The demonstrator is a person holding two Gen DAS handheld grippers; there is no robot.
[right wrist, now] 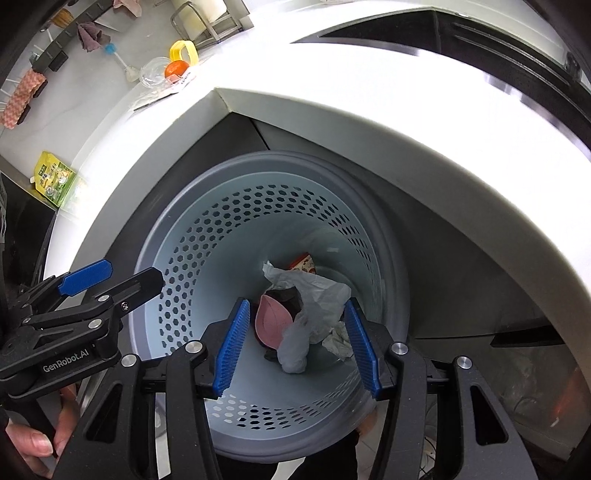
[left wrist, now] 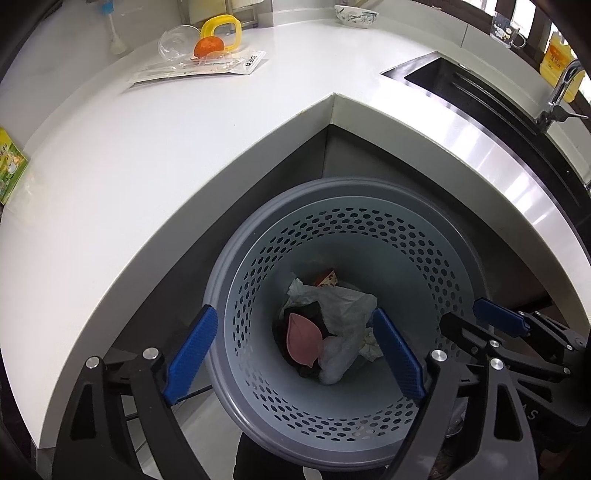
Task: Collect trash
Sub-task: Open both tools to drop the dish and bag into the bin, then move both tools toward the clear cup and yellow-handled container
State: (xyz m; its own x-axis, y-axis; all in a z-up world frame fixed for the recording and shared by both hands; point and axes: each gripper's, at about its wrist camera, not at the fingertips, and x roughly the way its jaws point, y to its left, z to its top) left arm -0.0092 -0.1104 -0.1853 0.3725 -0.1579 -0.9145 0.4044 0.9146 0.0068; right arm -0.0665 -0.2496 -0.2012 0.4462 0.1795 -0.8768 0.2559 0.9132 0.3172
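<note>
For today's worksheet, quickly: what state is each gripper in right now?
Left gripper: open, holding nothing, over the bin.
Right gripper: open, holding nothing, over the same bin.

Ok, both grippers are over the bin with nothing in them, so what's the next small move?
Probably lift the left gripper clear of the bin and head for the clear plastic cup on the counter. Both jaws stand open and empty; trash already lies inside.

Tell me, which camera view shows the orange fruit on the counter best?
The left wrist view: the orange fruit is larger and sharper there, beside a yellow handle. The right wrist view shows it smaller, near the overexposed counter.
</note>
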